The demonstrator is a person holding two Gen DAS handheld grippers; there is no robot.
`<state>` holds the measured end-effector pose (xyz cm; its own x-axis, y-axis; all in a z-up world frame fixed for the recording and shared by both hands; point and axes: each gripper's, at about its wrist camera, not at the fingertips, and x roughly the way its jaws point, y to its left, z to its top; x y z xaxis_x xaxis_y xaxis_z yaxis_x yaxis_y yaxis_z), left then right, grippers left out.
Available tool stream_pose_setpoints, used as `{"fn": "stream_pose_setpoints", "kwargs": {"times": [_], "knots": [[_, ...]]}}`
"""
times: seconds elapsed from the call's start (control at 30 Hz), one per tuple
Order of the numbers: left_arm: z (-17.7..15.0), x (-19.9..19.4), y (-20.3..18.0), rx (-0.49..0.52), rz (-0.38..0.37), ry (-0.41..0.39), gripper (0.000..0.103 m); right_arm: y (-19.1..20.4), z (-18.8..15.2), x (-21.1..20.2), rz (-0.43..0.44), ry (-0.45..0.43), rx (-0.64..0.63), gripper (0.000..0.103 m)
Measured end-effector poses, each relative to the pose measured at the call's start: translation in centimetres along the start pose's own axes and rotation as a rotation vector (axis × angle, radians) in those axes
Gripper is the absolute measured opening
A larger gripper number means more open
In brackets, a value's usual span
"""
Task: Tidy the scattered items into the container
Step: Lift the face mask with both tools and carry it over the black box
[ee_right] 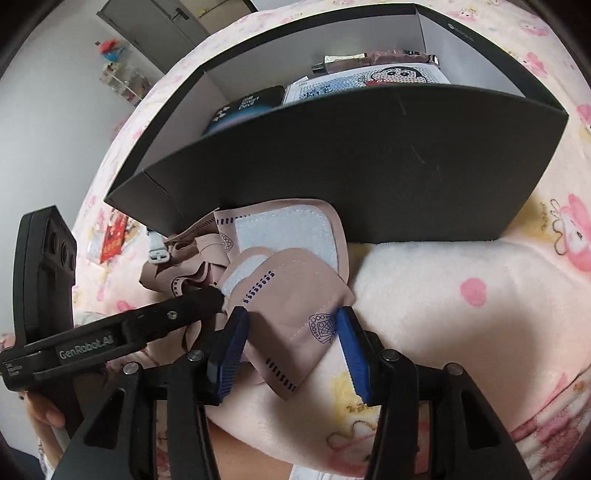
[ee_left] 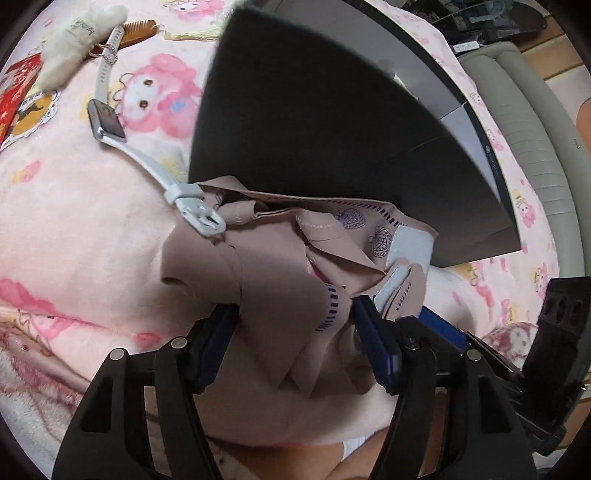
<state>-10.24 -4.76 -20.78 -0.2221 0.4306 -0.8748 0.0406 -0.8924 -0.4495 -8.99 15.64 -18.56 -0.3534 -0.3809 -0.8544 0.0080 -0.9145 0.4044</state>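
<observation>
At the far left of the left wrist view we see a red packet [ee_left: 20, 86] at the edge of the pink blanket [ee_left: 74, 229], with a white plush [ee_left: 79, 40] and a wooden comb [ee_left: 138, 31] just beyond it. Next comes a white watch [ee_left: 107, 120], its strap running down until the buckle rests on the crumpled beige cloth [ee_left: 280, 280]. The cloth (printed with small purple emblems and dashes, with a pale fuzzy patch) lies on the blanket against the near wall of the dark box [ee_left: 332, 122], outside it. Our left gripper [ee_left: 295, 332] stands partly open over one end of the cloth; fabric lies between its blue pads [ee_left: 218, 332], which do not seem to press it. In the right wrist view, our right gripper [ee_right: 291, 350] is likewise partly open, a flap of the same cloth [ee_right: 295, 291] lying loose between its pads [ee_right: 229, 350]. The box [ee_right: 351, 166] behind it already holds a dark packet [ee_right: 243, 109], a cartoon-printed pack [ee_right: 388, 79] and a tube [ee_right: 347, 61].
</observation>
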Motion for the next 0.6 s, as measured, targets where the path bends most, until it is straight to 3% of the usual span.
{"fn": "stream_pose_setpoints", "kwargs": {"times": [0.03,0.1,0.2,0.3,0.37,0.47,0.53,0.6], "knots": [[0.0,0.0,-0.2,0.013,0.006,-0.001,0.057,0.1,0.0,0.0,0.005,-0.003,-0.003,0.046],[-0.2,-0.1,-0.5,0.042,0.021,0.003,0.034,0.0,0.0,0.0,0.008,-0.005,0.001,0.046],[-0.5,-1.1,-0.8,0.07,0.016,-0.009,0.009,-0.4,-0.1,-0.7,0.022,-0.044,0.031,0.046],[-0.7,-3.0,-0.5,0.055,0.006,-0.066,0.004,-1.1,-0.2,-2.4,0.048,-0.123,0.073,0.046],[-0.5,-4.4,0.3,0.021,0.023,-0.107,0.004,-1.9,-0.3,-3.3,0.053,-0.162,0.11,0.046],[-0.5,-6.4,1.8,-0.041,0.088,-0.172,0.005,-2.4,-0.2,-3.1,0.057,-0.133,0.135,0.046],[-0.7,-6.9,2.2,-0.049,0.071,-0.164,0.017,-1.9,-0.1,-2.3,0.06,-0.087,0.118,0.046],[-1.3,-7.1,2.6,-0.062,0.029,-0.146,0.05,-0.7,-0.2,-1.7,0.076,-0.054,0.067,0.046]]}}
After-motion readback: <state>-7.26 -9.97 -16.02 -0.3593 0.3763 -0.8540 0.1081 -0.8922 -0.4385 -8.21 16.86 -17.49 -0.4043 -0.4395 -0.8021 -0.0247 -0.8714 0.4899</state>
